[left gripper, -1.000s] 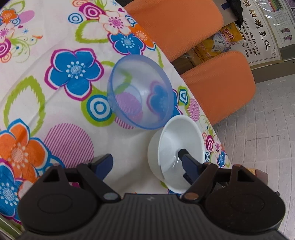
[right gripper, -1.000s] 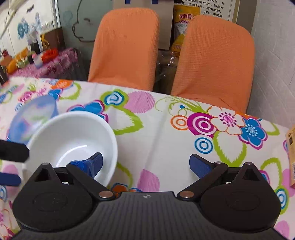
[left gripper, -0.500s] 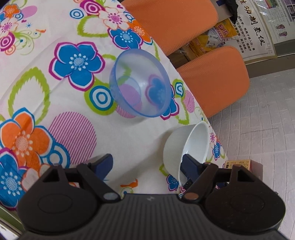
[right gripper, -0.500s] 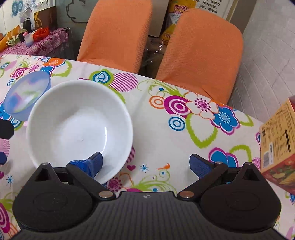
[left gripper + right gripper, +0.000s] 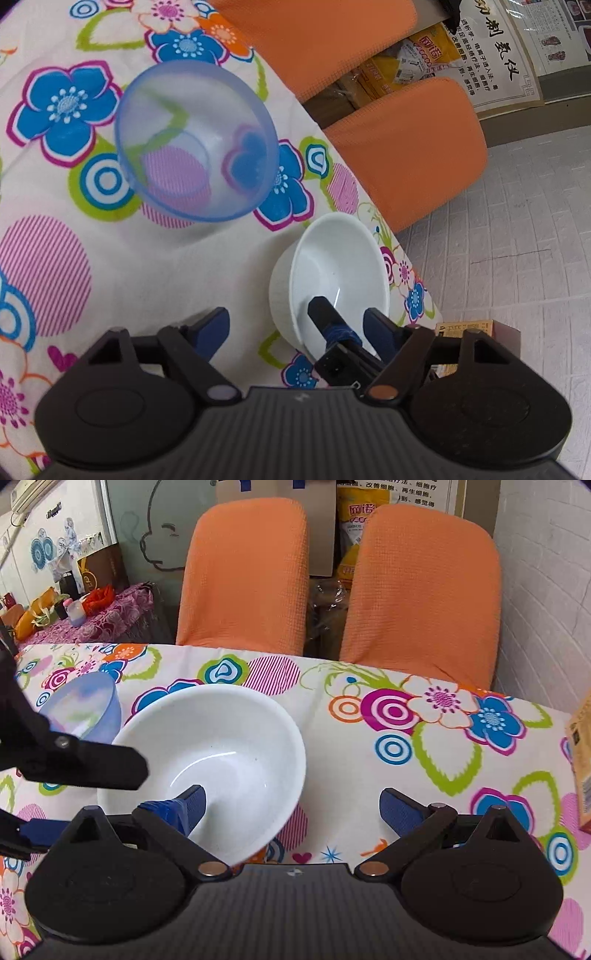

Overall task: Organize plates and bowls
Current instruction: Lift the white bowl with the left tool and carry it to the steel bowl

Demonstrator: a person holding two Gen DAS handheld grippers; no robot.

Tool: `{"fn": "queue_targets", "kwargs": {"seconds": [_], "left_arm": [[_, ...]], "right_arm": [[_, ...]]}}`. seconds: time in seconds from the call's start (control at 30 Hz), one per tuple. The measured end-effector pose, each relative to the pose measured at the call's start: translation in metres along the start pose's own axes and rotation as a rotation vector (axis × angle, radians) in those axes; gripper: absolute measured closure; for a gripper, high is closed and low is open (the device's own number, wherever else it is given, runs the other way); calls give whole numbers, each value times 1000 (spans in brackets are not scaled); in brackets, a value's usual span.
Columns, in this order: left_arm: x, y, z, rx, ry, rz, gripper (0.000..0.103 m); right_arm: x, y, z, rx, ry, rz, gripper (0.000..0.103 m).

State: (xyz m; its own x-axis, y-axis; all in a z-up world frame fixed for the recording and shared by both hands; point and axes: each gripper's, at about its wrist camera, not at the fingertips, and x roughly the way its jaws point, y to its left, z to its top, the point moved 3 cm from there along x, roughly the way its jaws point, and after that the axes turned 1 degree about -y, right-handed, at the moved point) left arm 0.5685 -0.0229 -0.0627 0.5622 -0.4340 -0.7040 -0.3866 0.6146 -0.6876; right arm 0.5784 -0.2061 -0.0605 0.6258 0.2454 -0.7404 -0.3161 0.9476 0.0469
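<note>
Now the glossy white round bowl (image 5: pixel 218 760) sits near the edge of the flower-print tablecloth (image 5: pixel 369 746), just beside a translucent blue plastic bowl (image 5: pixel 195 140). Right gripper (image 5: pixel 291 805) spread wide, one finger inside the white bowl, nothing clamped. Left gripper (image 5: pixel 295 328) likewise apart, empty. Bowls not yet nested; no plates in view. Contact with the rim unclear.

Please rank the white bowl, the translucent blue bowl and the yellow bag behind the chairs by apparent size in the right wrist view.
1. white bowl, though nearest the camera
2. blue bowl
3. yellow bag, partly hidden
</note>
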Motion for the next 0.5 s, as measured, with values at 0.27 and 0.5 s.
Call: {"fn": "queue_targets", "kwargs": {"seconds": [0.27, 0.5], "left_arm": [[26, -15, 8, 69, 2, 42, 46], [31, -18, 9, 119, 39, 26, 60]], "right_arm": [[8, 0, -2, -46, -56, 63, 14], [5, 0, 3, -47, -22, 84, 17]]}}
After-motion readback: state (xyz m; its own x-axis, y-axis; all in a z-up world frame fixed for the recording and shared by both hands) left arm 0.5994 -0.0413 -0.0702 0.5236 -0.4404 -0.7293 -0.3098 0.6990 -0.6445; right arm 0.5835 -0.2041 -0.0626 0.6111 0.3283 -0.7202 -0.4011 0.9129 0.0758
